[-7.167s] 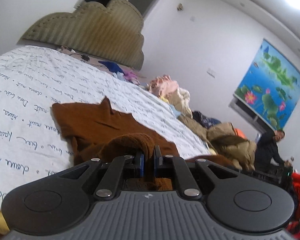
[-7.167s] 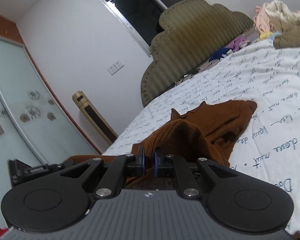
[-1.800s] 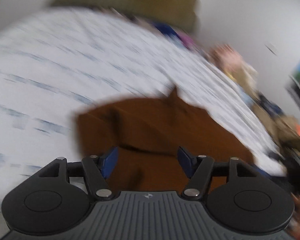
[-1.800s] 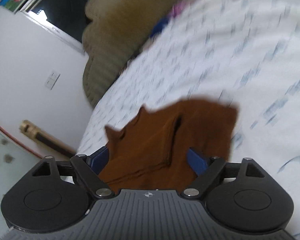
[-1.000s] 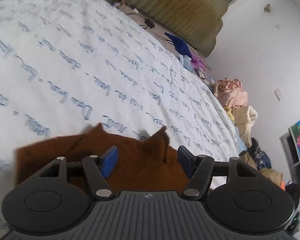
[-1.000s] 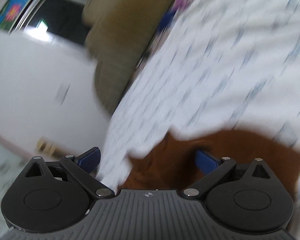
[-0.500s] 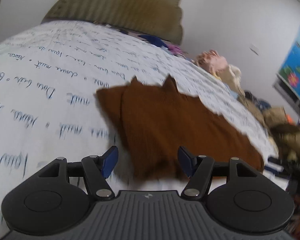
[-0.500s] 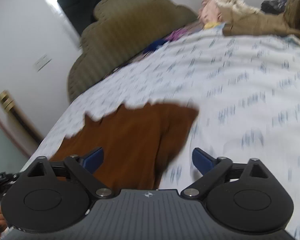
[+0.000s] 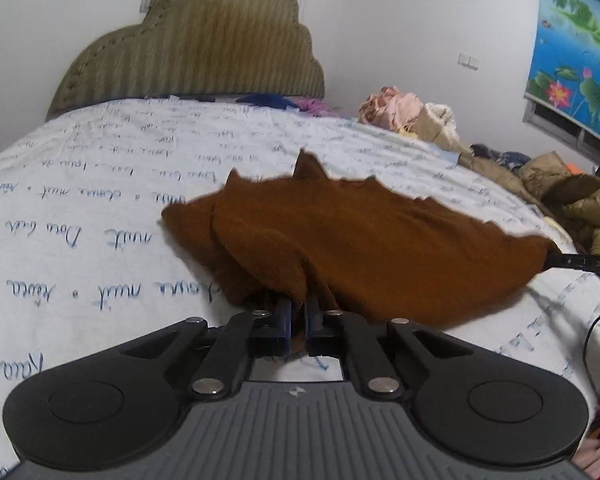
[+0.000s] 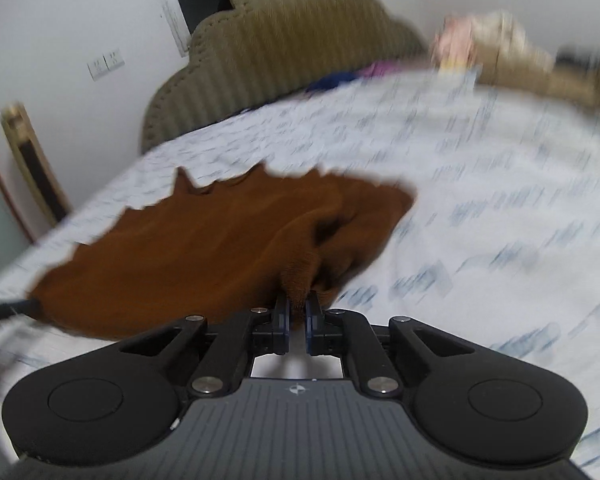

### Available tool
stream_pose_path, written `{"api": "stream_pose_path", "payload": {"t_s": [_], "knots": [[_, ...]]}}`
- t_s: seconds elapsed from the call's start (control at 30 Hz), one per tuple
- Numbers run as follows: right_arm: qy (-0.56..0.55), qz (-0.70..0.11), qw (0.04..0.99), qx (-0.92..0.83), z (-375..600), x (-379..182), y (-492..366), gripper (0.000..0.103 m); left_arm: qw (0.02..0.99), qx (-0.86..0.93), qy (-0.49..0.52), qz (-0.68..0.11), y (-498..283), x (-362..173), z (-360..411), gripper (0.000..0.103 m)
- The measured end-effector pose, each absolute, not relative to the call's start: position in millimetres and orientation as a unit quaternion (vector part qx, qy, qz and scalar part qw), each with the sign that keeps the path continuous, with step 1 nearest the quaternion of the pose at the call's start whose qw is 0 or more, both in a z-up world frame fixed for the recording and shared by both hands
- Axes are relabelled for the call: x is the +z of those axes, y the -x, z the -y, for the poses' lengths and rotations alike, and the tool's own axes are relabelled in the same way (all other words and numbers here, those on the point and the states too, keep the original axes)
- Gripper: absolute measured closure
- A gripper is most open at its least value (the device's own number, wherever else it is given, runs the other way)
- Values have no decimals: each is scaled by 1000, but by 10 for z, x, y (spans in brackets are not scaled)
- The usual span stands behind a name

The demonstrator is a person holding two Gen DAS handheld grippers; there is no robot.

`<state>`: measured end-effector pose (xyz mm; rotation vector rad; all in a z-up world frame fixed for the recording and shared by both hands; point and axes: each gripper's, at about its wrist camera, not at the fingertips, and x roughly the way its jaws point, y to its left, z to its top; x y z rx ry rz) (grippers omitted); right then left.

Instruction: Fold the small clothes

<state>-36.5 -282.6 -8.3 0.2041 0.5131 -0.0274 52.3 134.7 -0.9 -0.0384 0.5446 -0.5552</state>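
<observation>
Left gripper [image 9: 297,312] and right gripper [image 10: 297,312] each pinch a near corner of the brown knit garment [image 9: 360,240]. The pinched edges are hidden between the pads. The right view is blurred.

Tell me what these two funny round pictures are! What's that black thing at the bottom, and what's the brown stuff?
Each picture comes from a small camera that sits on a hand tool. A person holds one tool in each hand, so one picture looks along the left tool and the other along the right. The black shape at the bottom is the tool itself, and its two blue-tipped fingers work like tongs.

Both look across a bed with a white sheet covered in blue handwriting and a padded headboard behind it. On the sheet lies a brown garment. The left tongs are shut on one near edge of it, and the right tongs are shut on another. The right picture is blurry. Beyond the bed's far side sits a pile of other clothes.
</observation>
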Motion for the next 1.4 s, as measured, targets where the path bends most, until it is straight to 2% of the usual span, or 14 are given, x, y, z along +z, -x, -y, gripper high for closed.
{"api": "stream_pose_path", "payload": {"t_s": [0.17, 0.4, 0.43, 0.47, 0.5, 0.57, 0.7, 0.73, 0.77, 0.83, 0.87, 1.13, 1.37, 1.4], "knots": [[-61, -244, 967, -37, 2867, 139, 505, 100, 939, -272, -19, -211, -176, 232, -1473, 99], [-44, -305, 949, -63, 2972, -112, 621, 98, 934, -224, -76, -267, -140, -21, -1604, 99], [-57, -300, 951, -54, 3005, -92, 604, 92, 939, -216, -57, -263, -164, 10, -1662, 99], [-78, -293, 952, -49, 3030, -63, 569, 75, 943, -211, -30, -257, -193, 58, -1732, 99], [-102, -282, 953, -42, 3055, -28, 535, 41, 946, -205, 2, -251, -236, 108, -1810, 98], [-142, -250, 958, -15, 3117, -11, 433, 12, 948, -187, 68, -248, -344, 185, -1935, 98], [-185, -292, 939, 3, 3148, -216, 75, 35, 946, -180, 101, -249, -528, 346, -1768, 98], [-175, -314, 933, -4, 3107, -288, 22, 56, 947, -186, 88, -248, -538, 377, -1649, 98], [-144, -327, 934, -25, 3051, -341, -4, 64, 948, -191, 68, -245, -544, 405, -1502, 98], [-77, -317, 942, -81, 2898, -346, 64, 54, 948, -204, 29, -241, -542, 430, -1209, 98], [-67, -304, 945, -101, 2850, -303, 102, 40, 948, -210, 12, -238, -548, 442, -1071, 97], [-67, -268, 961, -11, 2575, -74, -205, 39, 936, -156, -134, -286, -913, -72, -213, 95], [-68, -306, 949, -39, 2744, -278, -175, 29, 946, -161, -59, -274, -979, 91, -629, 93], [-87, -295, 951, -29, 2801, -204, -195, 29, 950, -162, -55, -263, -1024, 180, -630, 85]]}}
